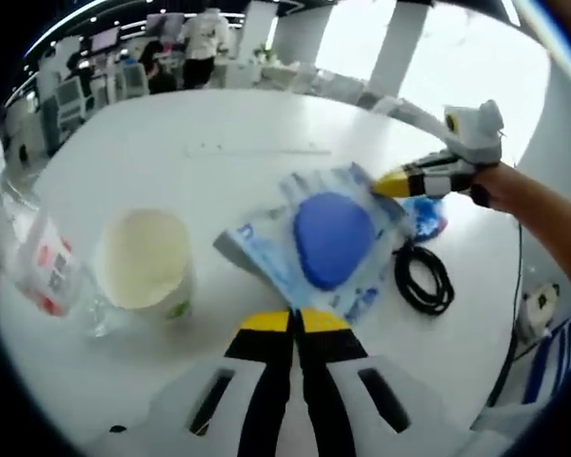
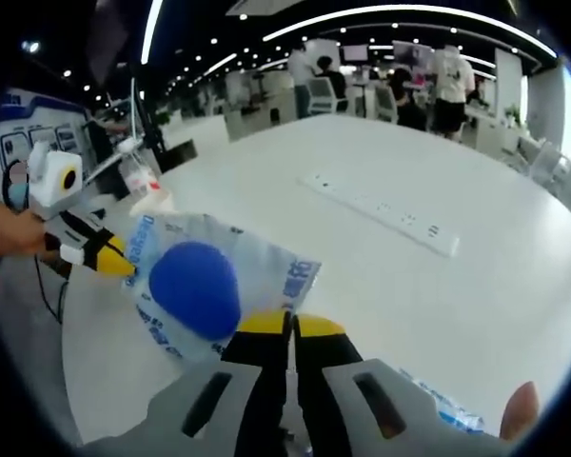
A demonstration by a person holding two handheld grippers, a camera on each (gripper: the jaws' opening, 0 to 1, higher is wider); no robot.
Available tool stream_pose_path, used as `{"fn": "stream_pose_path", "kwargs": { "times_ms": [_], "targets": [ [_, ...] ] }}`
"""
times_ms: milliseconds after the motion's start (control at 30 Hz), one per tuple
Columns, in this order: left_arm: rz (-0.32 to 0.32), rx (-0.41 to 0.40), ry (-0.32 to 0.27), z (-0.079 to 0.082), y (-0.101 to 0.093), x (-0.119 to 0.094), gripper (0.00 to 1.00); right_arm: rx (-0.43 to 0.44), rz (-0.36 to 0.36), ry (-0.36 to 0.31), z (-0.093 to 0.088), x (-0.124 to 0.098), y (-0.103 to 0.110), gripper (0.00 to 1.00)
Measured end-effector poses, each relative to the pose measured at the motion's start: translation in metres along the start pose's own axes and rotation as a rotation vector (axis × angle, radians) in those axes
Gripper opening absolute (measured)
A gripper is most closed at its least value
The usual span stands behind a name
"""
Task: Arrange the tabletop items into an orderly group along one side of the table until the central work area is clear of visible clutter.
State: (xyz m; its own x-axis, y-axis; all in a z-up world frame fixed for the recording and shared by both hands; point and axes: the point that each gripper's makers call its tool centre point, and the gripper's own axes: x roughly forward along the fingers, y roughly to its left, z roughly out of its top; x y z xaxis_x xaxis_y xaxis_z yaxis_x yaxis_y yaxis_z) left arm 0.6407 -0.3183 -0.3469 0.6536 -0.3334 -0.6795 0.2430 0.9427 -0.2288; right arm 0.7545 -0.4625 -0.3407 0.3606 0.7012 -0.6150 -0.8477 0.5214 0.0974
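Observation:
A clear plastic bag (image 1: 266,249) printed in blue holds a round blue pad (image 1: 331,238) and lies on the white table (image 1: 219,133). My left gripper (image 1: 295,322) is shut on the bag's near edge. My right gripper (image 1: 381,183) comes in from the right and pinches the bag's far corner. In the right gripper view the same bag (image 2: 266,262) with the blue pad (image 2: 195,286) stretches between my right gripper (image 2: 290,327), shut on its edge, and the left gripper (image 2: 124,265) at the left.
A white paper cup (image 1: 147,257) and a clear plastic bottle (image 1: 38,262) stand left of the bag. A coiled black cable (image 1: 423,281) and a small blue item (image 1: 426,217) lie to its right. A white power strip (image 2: 381,214) is set into the table. People stand in the background.

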Motion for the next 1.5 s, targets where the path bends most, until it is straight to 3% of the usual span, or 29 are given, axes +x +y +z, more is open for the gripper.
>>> {"fn": "stream_pose_path", "kwargs": {
  "times_ms": [200, 533, 1100, 1500],
  "targets": [
    [-0.003, 0.016, 0.008, 0.007, 0.003, 0.004, 0.00, 0.005, -0.010, -0.004, 0.000, -0.005, -0.003, 0.02],
    [0.008, 0.025, 0.000, 0.032, 0.012, 0.010, 0.00, 0.019, -0.031, -0.014, 0.002, -0.015, -0.008, 0.02],
    [0.002, -0.046, 0.005, 0.049, 0.017, 0.023, 0.00, 0.036, -0.056, -0.016, 0.006, -0.025, -0.014, 0.02],
    [0.004, -0.055, 0.038, 0.052, 0.018, 0.035, 0.00, 0.050, -0.076, 0.011, 0.001, -0.016, -0.025, 0.02]
  ]
}}
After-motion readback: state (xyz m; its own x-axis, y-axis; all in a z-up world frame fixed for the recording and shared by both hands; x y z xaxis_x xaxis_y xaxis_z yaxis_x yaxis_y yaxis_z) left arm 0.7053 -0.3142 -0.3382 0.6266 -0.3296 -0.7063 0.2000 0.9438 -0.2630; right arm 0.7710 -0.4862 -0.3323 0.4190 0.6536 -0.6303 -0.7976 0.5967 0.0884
